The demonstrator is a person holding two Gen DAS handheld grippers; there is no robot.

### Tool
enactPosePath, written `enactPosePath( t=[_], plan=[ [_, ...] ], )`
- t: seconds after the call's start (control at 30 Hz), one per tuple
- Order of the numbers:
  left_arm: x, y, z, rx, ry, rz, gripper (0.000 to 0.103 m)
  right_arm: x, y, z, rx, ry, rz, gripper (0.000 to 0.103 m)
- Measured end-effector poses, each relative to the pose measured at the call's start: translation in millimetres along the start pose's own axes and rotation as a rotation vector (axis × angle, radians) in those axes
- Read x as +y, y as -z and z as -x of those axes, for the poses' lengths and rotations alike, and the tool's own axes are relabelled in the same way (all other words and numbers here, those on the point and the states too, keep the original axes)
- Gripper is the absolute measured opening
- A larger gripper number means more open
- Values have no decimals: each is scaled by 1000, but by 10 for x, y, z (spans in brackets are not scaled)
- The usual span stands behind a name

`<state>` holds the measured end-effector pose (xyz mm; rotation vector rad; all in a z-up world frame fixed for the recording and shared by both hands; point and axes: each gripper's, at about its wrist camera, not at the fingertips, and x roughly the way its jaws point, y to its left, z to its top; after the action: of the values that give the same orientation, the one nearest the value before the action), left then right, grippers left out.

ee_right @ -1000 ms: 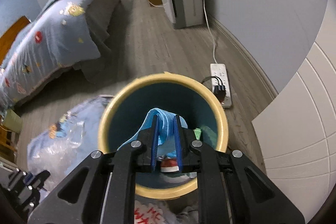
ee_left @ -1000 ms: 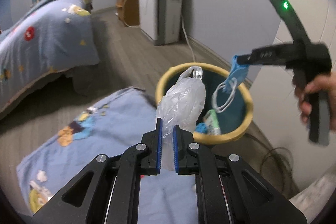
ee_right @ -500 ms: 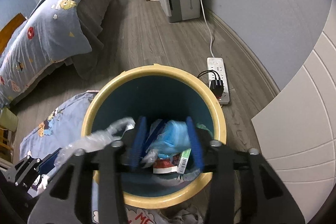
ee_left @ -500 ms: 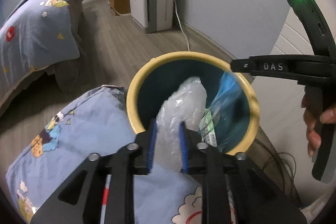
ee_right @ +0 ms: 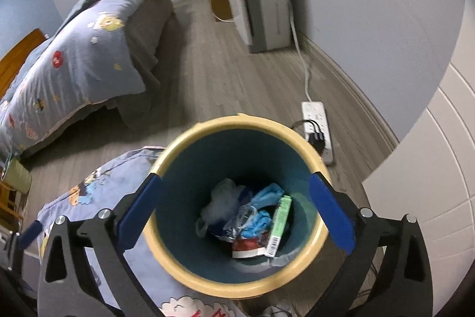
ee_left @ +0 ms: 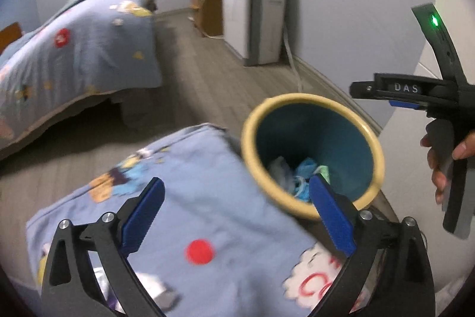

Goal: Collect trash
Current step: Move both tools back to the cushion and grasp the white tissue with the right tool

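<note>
Directly below the right gripper [ee_right: 234, 198] stands the round waste bin with a cream-yellow rim and teal inside [ee_right: 190, 272], its mouth facing the camera. Both jaws of this gripper are spread wide with nothing between them. At the bottom of the bin lies the collected trash: a crumpled clear plastic bag [ee_right: 219, 202], a scrunched blue disposable mask [ee_right: 262, 205], a slim green-and-white carton [ee_right: 279, 225] and a red-and-white wrapper [ee_right: 248, 247].

The left gripper [ee_left: 234, 216] hangs over a blue cartoon-print quilt [ee_left: 190, 198] that lies on the floor touching the bin's left side. Its jaws are likewise spread and empty. A few pale crumpled scraps [ee_left: 154, 287] show near the bottom edge of the left wrist view, too blurred to identify; they may be trash yet to be gathered.

By my judgement, this drop is done and the risk now lies in moving away. The bin looks light and stands on smooth wooden flooring [ee_right: 237, 79]; a finger catching the rim on the way out could tip it and spill everything. A white power strip with black plugs [ee_right: 317, 129] sits just beside the bin, and a knocked bin could roll onto its cord. Fishing the scraps from the soft quilt could also snag the fabric.
</note>
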<state>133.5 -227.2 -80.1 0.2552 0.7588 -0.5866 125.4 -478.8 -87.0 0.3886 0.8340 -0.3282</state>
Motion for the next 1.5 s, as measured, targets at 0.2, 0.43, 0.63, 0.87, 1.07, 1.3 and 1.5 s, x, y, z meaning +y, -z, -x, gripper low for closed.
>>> enactPosePath(
  t=[0.2,0.43,0.63,0.87,1.07,1.3,1.5],
  plan=[
    [556,137,471,-9,-111,37,97,453,68,132,-21,-36,97,97],
    [1111,441,1035,-10,-235,130,98,1178,344,211,-2,-147,196,97],
    [1496,772,1409,-10,-336,204,98,1811,750,170,81,-209,312,97],
    [1807,950,1664,-50,-361,270,98,2127,1015,156,130,-233,364,97],
    [1979,1029,1758,-76,-349,296,98,2275,1098,109,155,-234,358,97],
    [2114,1088,1724,-67,-358,298,98,2540,1352,-20,192,-223,421,97],
    [2223,1226,1499,7,-371,306,98,2666,1497,-170,246,-223,431,97]
  ],
)
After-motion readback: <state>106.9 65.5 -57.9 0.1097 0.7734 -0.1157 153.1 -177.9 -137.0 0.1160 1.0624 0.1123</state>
